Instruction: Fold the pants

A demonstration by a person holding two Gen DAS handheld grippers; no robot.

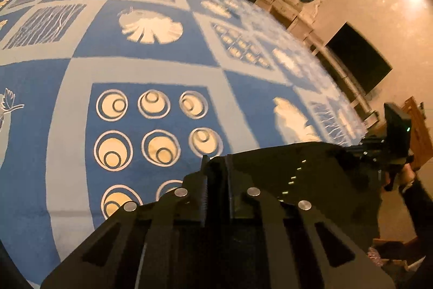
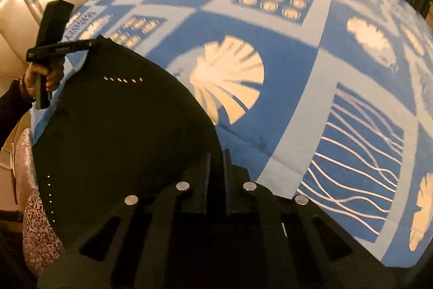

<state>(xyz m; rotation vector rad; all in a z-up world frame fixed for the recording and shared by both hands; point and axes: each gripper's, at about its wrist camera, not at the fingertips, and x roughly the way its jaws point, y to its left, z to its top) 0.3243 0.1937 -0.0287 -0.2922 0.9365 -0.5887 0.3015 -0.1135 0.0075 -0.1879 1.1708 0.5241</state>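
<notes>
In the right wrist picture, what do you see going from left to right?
Cream leather sofa → person's hand holding the other black tongs → black pants → white fan shape → wavy white lines panel on the blue patterned bedspread.

Bedspread (image 2: 311, 77) lies open beyond the black pants (image 2: 121, 126).

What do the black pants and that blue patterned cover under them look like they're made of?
The pants look like matte black woven cloth, soaking up light, with small pale stitches along them. The bed cover looks like soft printed cotton: flat blue and cream, with faint creases. Neither is certain.
</notes>
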